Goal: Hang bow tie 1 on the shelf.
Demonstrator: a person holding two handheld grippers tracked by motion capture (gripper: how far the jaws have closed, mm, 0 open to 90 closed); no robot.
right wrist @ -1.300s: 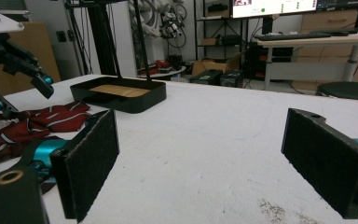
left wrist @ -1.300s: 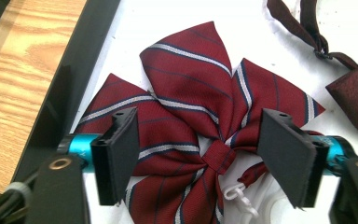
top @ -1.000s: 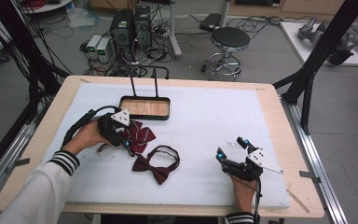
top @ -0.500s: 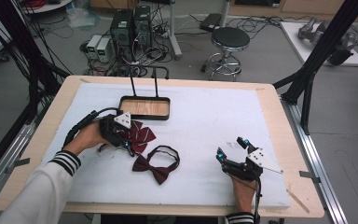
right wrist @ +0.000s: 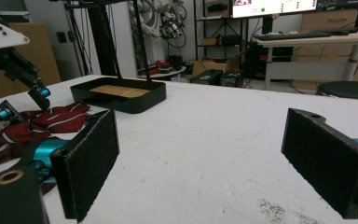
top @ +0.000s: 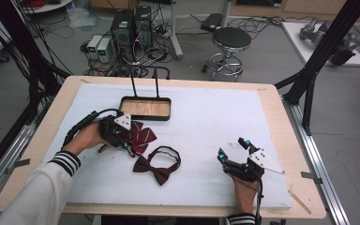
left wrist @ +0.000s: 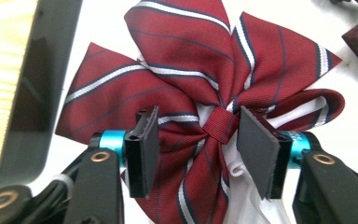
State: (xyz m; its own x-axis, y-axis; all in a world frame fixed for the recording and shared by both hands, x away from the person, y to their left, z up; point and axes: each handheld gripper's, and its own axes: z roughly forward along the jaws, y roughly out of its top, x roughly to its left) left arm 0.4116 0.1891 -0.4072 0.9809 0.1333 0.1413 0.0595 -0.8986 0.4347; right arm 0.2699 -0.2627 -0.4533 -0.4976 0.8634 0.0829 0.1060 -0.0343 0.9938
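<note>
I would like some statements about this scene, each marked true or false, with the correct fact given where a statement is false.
1. The left tool has its jaws on either side of the knot of the striped dark red fabric bow. True; the jaws have just been closing.
2. The right tool holds the plain dark red bow tie with a black strap. False: its jaws are open, with nothing between them.
3. The black tray with a wooden floor and two upright rods has a bow inside. False: its floor is bare.
4. The plain bow tie lies on the white table cover, between the two tools. True.
</note>
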